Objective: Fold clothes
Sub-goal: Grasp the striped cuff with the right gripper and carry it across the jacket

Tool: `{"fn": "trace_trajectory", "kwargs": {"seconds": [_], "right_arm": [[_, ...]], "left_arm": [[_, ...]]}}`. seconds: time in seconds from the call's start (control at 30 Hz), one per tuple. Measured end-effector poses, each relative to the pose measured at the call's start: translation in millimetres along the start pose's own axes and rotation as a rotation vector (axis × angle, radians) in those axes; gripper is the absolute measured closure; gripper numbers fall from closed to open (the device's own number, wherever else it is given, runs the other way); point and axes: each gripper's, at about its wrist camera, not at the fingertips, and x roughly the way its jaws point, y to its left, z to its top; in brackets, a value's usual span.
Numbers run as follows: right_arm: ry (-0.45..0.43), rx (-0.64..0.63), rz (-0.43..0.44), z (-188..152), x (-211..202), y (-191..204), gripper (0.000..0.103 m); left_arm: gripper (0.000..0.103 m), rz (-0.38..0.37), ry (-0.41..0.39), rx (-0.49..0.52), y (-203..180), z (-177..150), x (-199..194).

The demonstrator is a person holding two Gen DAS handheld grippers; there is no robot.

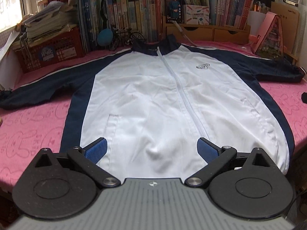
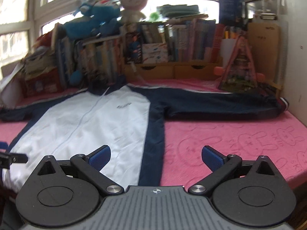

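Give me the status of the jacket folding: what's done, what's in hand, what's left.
Done: the jacket lies flat, front up and zipped, on the pink cloth, both sleeves spread out sideways; no fold is made yet. In hand: nothing. The left gripper is open above the hem, and the right gripper is open over the jacket's navy side panel. Left: every fold, sleeves and body.

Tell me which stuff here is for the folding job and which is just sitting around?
For the job:
- jacket, spread flat and zipped
- left claw, open over the hem
- right claw, open at the jacket's side edge

Just sitting around:
- books
- red crate
- toy bicycle
- blue plush
- bunny plush
- pink blanket underneath
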Motion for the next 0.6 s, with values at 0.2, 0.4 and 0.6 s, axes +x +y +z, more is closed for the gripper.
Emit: {"fn": "trace_trajectory", "kwargs": {"seconds": [0.2, 0.4, 0.6], "right_arm": [[-0.197, 0.422, -0.178, 41.5, 57.5, -149.7, 0.001], [-0.169, 0.628, -0.300, 58.6, 133.6, -253.4, 0.002], [-0.075, 0.655, -0.380, 74.0, 206.9, -289.0, 0.002]], "left_arm": [[0.002, -0.001, -0.072, -0.073, -5.6, 47.7, 57.1], [0.002, 0.111, -0.035, -0.145, 21.8, 50.9, 107.0], [0.002, 0.176, 0.042, -0.245, 60.1, 43.4, 128.8]]}}
